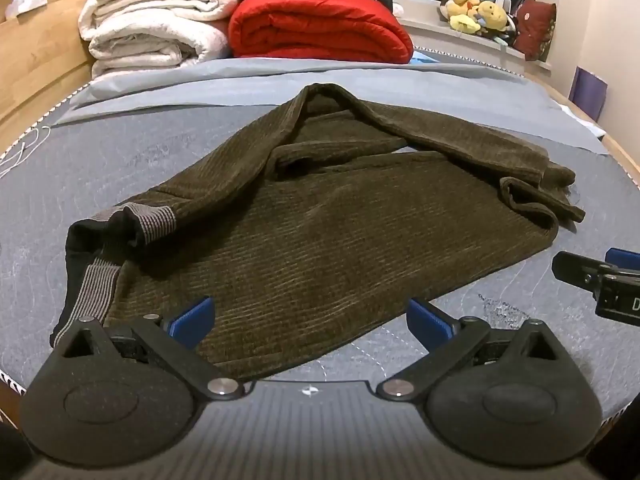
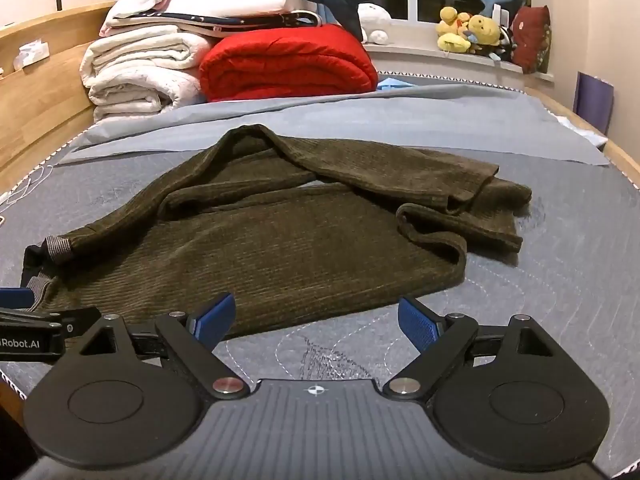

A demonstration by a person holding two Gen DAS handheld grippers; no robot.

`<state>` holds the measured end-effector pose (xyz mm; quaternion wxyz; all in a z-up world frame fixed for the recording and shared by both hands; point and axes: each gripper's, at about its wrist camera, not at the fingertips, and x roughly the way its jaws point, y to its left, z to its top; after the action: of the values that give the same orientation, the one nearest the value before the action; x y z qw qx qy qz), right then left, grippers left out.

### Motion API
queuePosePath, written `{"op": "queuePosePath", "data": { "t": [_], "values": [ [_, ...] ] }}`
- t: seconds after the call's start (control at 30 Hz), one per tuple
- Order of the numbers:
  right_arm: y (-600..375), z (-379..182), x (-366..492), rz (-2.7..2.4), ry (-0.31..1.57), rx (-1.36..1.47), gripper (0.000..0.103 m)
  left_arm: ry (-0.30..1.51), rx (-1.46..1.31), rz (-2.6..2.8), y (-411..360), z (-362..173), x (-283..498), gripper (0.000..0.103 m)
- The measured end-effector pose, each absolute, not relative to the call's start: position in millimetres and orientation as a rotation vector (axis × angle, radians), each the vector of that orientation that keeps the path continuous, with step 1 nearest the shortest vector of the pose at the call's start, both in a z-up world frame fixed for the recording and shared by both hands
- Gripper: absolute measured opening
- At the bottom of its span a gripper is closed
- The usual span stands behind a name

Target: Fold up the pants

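Dark olive corduroy pants (image 1: 312, 232) lie loosely folded on the grey mattress (image 1: 120, 160), with the striped grey waistband (image 1: 96, 280) at the left and the leg ends (image 1: 536, 192) bunched at the right. My left gripper (image 1: 310, 318) hovers open over the near edge of the pants, nothing between its blue pads. In the right wrist view the same pants (image 2: 280, 240) spread ahead. My right gripper (image 2: 316, 322) is open above bare mattress just in front of the near hem. Each gripper shows at the edge of the other's view.
Folded white blankets (image 1: 152, 28) and a red quilt (image 1: 320, 28) are stacked at the far end of the bed. A wooden bed frame (image 1: 36, 60) runs along the left. Plush toys (image 1: 476, 12) sit on the windowsill at the back right. A grey sheet (image 2: 360, 120) lies beyond the pants.
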<state>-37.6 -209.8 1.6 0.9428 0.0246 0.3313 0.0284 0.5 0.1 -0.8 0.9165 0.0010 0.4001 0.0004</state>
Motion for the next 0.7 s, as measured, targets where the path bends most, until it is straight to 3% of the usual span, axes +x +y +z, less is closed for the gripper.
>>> {"op": "queuePosePath", "data": {
  "t": [0.7],
  "values": [
    [-208.1, 0.7, -31.6, 0.057, 0.69, 0.053, 0.089, 0.833, -0.004, 0.005, 0.9, 0.1, -0.1, 0.102]
  ]
}}
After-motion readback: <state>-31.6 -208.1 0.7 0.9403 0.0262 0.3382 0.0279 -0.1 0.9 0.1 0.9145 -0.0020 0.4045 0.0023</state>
